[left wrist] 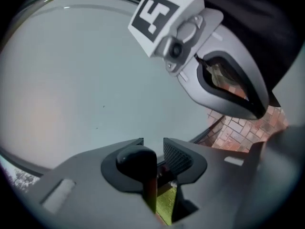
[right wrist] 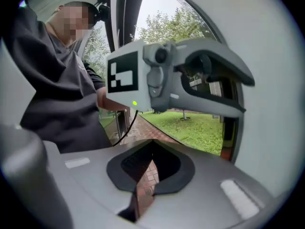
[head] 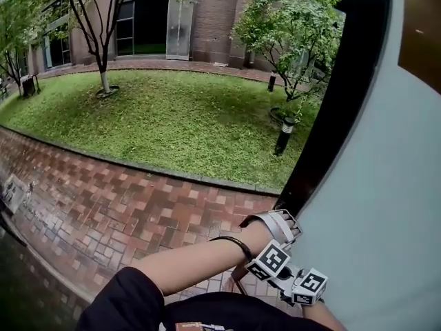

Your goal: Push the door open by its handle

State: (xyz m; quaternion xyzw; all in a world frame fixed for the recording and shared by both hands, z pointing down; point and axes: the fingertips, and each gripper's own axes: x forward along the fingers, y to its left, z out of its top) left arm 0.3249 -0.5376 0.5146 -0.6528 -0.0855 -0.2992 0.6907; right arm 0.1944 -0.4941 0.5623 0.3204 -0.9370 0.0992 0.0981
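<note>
The door (head: 386,185) is a pale panel with a black edge (head: 344,95), swung open onto a lawn; I cannot make out its handle. Both grippers sit close together against the panel's lower part. In the head view my left gripper (head: 278,227) hangs from the bare forearm with a black wristband, and my right gripper (head: 308,286) lies just below it. In the left gripper view the jaws (left wrist: 153,146) stand a narrow gap apart with nothing between them, facing the pale panel (left wrist: 86,80). The right gripper's jaws (right wrist: 151,144) meet at their tips, holding nothing.
Outside are a red brick path (head: 124,205), a lawn (head: 179,116), trees and a short black lamp post (head: 284,135). The right gripper view shows the person's grey sleeve (right wrist: 52,89) and the left gripper (right wrist: 190,80) close in front.
</note>
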